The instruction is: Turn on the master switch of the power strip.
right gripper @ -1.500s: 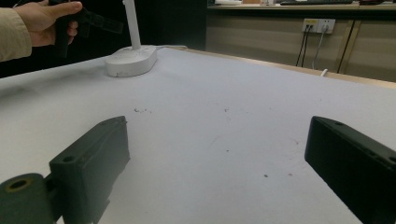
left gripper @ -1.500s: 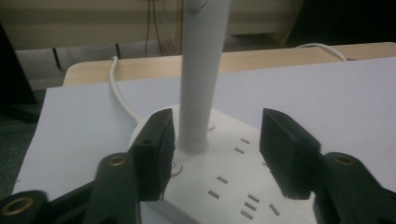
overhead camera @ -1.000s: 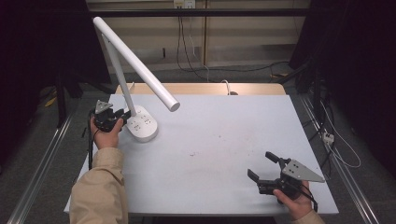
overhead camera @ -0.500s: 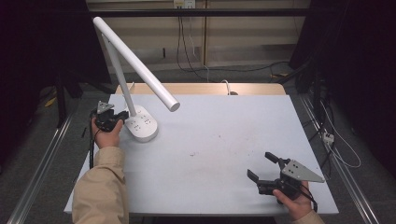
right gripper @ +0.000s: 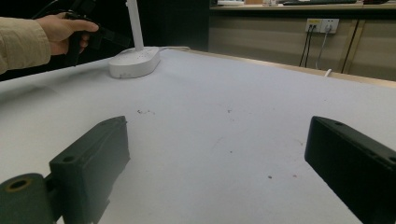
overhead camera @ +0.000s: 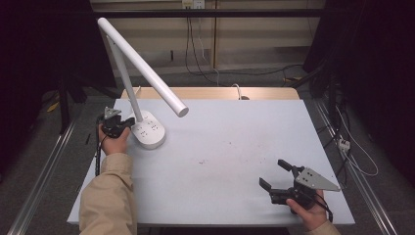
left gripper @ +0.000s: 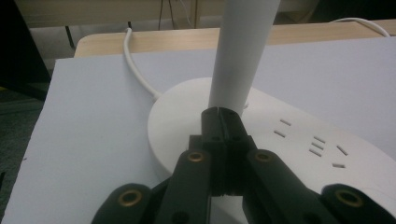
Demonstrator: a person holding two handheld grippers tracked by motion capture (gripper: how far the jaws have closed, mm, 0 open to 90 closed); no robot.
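A white desk lamp stands at the table's left, with a rounded base (overhead camera: 151, 133) that carries socket slots, an upright post (overhead camera: 122, 68) and a long tilted arm (overhead camera: 156, 83). My left gripper (overhead camera: 129, 121) hovers over the left end of the base (left gripper: 187, 121), its tips right at the foot of the post (left gripper: 240, 51). Its jaws have just been closing and now meet, shut (left gripper: 219, 114) with nothing between them. My right gripper (overhead camera: 273, 174) rests near the table's front right, open (right gripper: 217, 154) over bare tabletop.
The white tabletop (overhead camera: 235, 142) has a few small dark specks near its middle. A white cord (left gripper: 135, 70) runs from the lamp base to the wooden strip (overhead camera: 210, 93) at the back. Metal rails flank the table; cables and a wall outlet (right gripper: 320, 22) lie behind.
The left gripper's jaws have drawn together beside the lamp post. Both hands have stayed where they were.
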